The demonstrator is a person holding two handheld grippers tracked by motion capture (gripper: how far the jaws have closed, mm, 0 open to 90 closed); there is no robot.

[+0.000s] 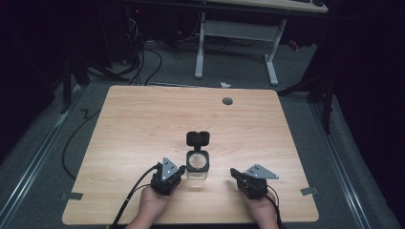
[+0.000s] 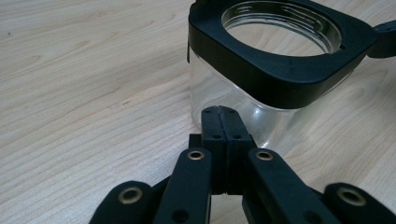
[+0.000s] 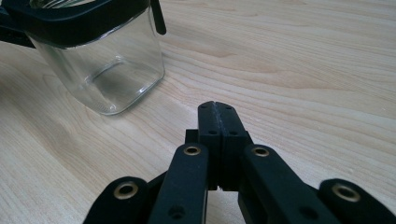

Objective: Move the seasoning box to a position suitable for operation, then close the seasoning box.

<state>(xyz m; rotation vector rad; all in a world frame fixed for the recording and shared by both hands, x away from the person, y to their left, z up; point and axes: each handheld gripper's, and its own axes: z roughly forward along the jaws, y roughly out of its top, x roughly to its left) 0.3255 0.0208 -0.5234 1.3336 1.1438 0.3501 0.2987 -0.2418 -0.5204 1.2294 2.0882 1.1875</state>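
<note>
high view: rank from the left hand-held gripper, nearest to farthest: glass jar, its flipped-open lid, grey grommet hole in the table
From the left hand-held gripper:
1. Clear square glass jar with black collar, just to its right.
2. Black hinged lid, flipped open behind the jar.
3. Round grey grommet hole, near the wooden table's far edge.

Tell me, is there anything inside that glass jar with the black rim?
The glass jar looks empty: its clear walls and base show just the wooden table beneath. Its black lid is flipped open behind it. The black rim hides a narrow band near the top.
</note>
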